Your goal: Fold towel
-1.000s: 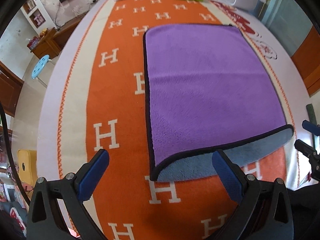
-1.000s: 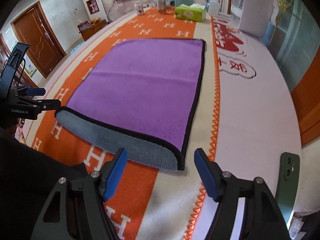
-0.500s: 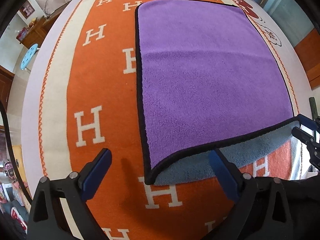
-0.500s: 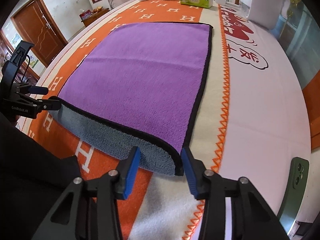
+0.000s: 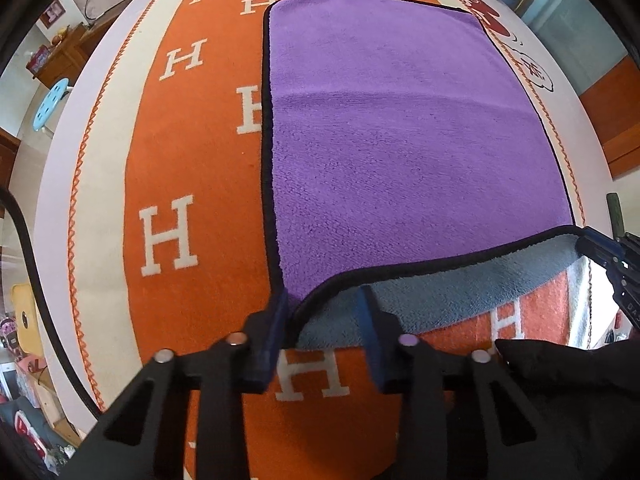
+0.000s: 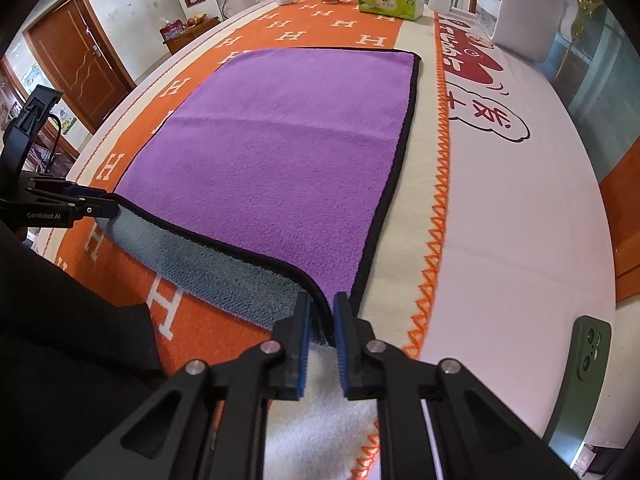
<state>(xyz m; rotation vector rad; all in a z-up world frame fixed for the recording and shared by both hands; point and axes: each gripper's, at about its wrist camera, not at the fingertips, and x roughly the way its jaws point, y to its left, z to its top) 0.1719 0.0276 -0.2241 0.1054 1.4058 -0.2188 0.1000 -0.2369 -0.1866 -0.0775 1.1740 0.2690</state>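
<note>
Towel [image 5: 400,140]: purple pile on top, grey-blue on the underside, bound all round by a black hem; spread flat and square on the worktop [image 6: 520,220] over an orange cloth printed with white H letters [image 5: 192,152], except for the near edge, raised off the cloth so that the grey-blue underside shows in a shallow sag between the two near corners.

Left claw [image 5: 322,322]: set about the near left corner, fingers part-way apart, hem lying between the pads with a gap still visible on the right-hand side; in the right wrist view [image 6: 92,206] seemingly pinched on that corner, so grip on this side judged likely but not certain.

Right claw [image 6: 322,320]: fingers almost together, near right corner of the hem clamped between the blue pads and lifted clear of the worktop.

Stage, as judged: early. Corners taken up, no fold yet laid; far edge flat and undisturbed. Remaining: near edge to be carried over to the far edge, aligned, released, then any further folds.

Farther right, well apart from the towel: dark green phone [image 6: 580,368] near the worktop edge.
</note>
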